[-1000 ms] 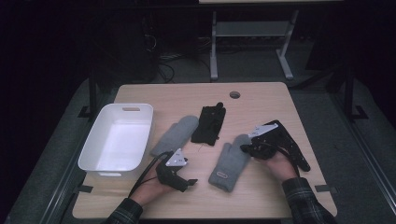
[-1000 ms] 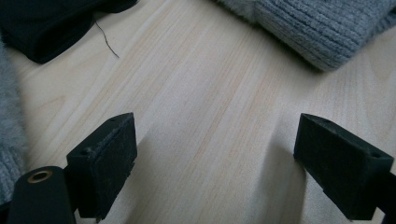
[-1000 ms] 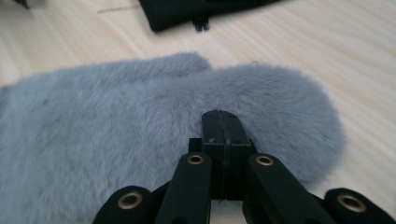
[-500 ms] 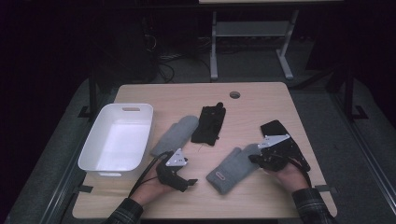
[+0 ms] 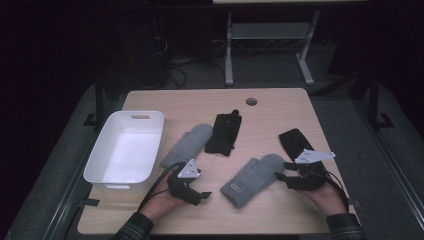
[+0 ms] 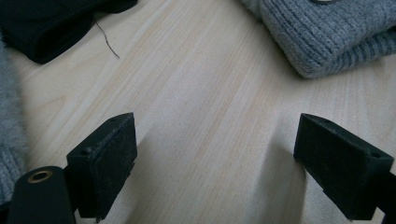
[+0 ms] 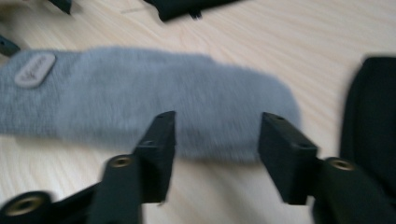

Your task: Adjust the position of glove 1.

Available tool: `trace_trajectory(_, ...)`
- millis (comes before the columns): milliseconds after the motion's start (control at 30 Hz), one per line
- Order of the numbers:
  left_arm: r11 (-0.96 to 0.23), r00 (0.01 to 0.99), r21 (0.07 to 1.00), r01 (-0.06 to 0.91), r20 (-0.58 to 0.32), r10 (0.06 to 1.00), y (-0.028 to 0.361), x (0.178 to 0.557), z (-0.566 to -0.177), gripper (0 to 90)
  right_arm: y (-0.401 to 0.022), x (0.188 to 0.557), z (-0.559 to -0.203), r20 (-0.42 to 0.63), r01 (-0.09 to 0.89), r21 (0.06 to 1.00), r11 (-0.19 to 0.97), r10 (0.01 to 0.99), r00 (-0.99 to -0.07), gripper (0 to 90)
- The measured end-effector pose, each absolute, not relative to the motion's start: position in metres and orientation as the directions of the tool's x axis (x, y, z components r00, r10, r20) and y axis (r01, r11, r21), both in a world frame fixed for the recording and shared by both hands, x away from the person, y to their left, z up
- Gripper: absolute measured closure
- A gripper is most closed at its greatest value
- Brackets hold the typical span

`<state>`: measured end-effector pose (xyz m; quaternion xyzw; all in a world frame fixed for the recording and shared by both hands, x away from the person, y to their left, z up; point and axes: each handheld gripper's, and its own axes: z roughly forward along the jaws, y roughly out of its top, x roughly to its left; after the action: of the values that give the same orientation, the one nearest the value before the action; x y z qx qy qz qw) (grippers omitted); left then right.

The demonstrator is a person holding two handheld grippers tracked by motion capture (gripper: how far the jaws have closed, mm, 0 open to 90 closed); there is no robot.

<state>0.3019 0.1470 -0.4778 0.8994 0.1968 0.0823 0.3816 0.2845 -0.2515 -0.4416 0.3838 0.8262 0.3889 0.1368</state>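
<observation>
The right tool [image 5: 286, 172] hovers spread, empty, just beside the near grey mitten [image 5: 253, 178] on the tabletop [image 5: 280, 107]. The left tool [image 5: 201, 191] rests wide apart, holding nothing, near the white bin [image 5: 125, 150]

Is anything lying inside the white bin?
No. In the high view the white bin shows a bare white floor, and both mittens lie on the table.

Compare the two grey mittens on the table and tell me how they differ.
The grey mitten by the tub lies beside the white tub, next to the left gripper; the grey mitten by the right gripper lies in front of the right gripper. The first shows no label from above; the second shows a small oval patch near its cuff. They slant alike. Both are grey, lie flat and are ungripped.
</observation>
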Motion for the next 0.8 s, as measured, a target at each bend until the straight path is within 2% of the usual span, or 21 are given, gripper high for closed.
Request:
trace_trajectory(267, -0.633, 0.906, 0.716, 0.296, -0.002, 0.423, 0.147, 0.302, -0.477, 12.5, -0.264, 0.262, -0.462, 0.06, 0.549, 0.722, 0.42, 0.753, -0.655, 18.4)
trace_trajectory(433, -0.65, 0.902, 0.696, 0.306, 0.006, 0.431, 0.144, 0.302, -0.472, 13.1, -0.263, 0.261, -0.468, 0.051, 0.541, 0.725, 0.427, 0.75, -0.66, 14.3)
trace_trajectory(667, -0.604, 0.885, 0.726, 0.329, -0.013, 0.466, 0.142, 0.304, -0.457, 13.6, -0.261, 0.263, -0.477, 0.018, 0.539, 0.711, 0.451, 0.755, -0.656, 13.7)
trace_trajectory(800, -0.582, 0.864, 0.728, 0.362, -0.028, 0.502, 0.139, 0.309, -0.447, 18.2, -0.259, 0.264, -0.48, 0.03, 0.546, 0.709, 0.447, 0.754, -0.656, 13.0)
